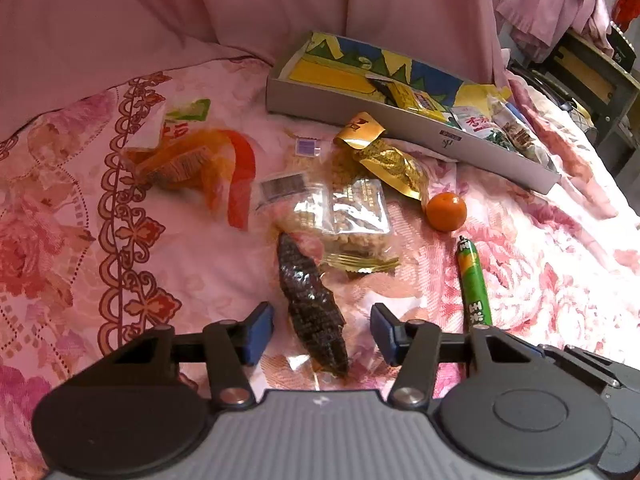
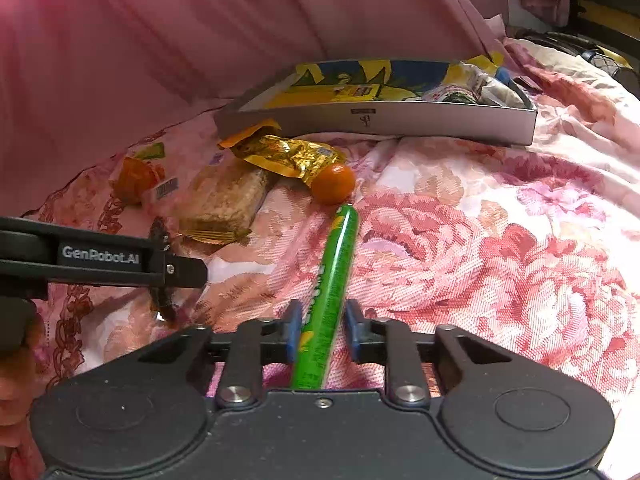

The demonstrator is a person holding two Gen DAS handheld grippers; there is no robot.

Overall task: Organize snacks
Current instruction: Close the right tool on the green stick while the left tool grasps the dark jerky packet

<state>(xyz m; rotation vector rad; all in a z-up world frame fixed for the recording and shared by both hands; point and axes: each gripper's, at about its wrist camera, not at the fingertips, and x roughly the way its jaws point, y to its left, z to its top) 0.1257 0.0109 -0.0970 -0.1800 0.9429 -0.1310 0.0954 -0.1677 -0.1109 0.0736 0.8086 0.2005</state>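
1. The landmark is the shallow grey cardboard box, which lies on a bed under a pink floral bedspread. Its inside is printed yellow, blue and green, and a few snack packets sit bunched at its right end.
2. Just in front of the box lies a gold foil packet, its top almost touching the box wall.
3. In front of the box and beside the gold packet's lower end sits a small orange fruit.
4. Nearer than the gold packet from the box is a clear bag of pale brown crunchy bars.
5. Well to the left of the box lies an orange and red clear-wrapped snack.
6. The left gripper, in front of the box and well apart from it, stands half open around a dark, ridged, wrapped snack. The blue pads are on either side of it with gaps showing, so they are not pressing it.
7. The right gripper is narrowed onto a green sausage stick, pads against both sides near its close end. The stick's far tip points toward the box and nearly meets the orange fruit.
8. In the right wrist view the left gripper's black body reaches in from the left, and part of a hand shows at the left edge.
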